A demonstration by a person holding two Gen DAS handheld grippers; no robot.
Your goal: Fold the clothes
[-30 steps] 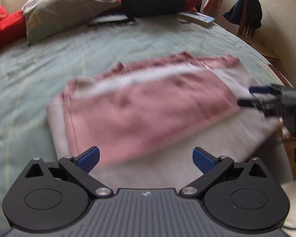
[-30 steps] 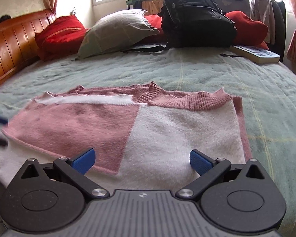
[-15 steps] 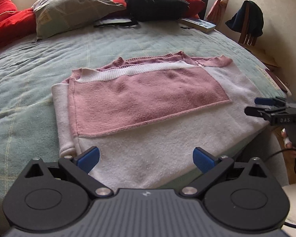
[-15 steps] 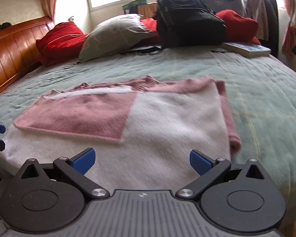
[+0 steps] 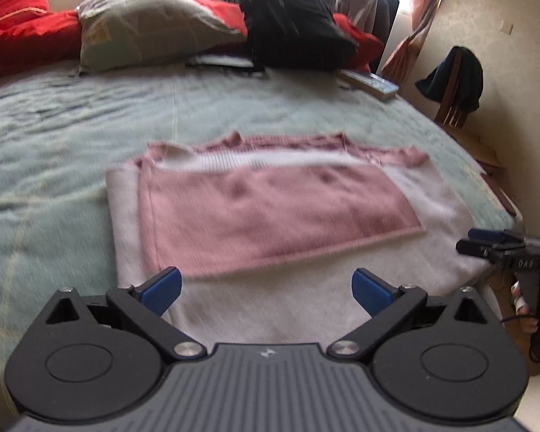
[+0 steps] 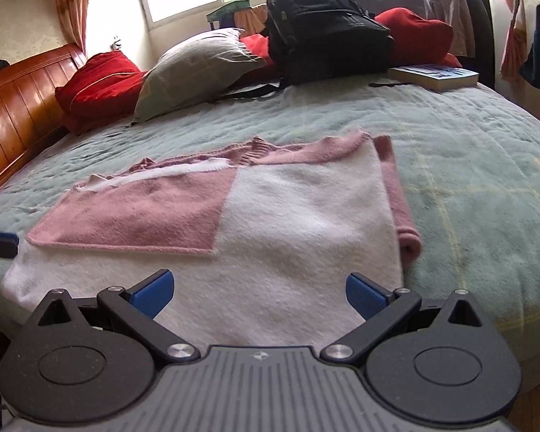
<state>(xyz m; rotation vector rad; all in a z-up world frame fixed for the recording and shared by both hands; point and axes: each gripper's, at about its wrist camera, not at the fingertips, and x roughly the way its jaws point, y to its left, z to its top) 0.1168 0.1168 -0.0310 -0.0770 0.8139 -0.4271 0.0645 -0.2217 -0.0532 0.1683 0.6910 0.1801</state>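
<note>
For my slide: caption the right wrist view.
Open right claw above a folded pink-and-white knit sweater on a pale green bedspread.

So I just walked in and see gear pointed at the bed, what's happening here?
A person is folding clothes with a handheld gripper in each hand. A pink and white sweater lies partly folded on the green bedspread, one pink section laid across the white. The left gripper and right gripper are both open at its near edge, holding nothing. A backpack, a pillow and a book sit further back.
</note>
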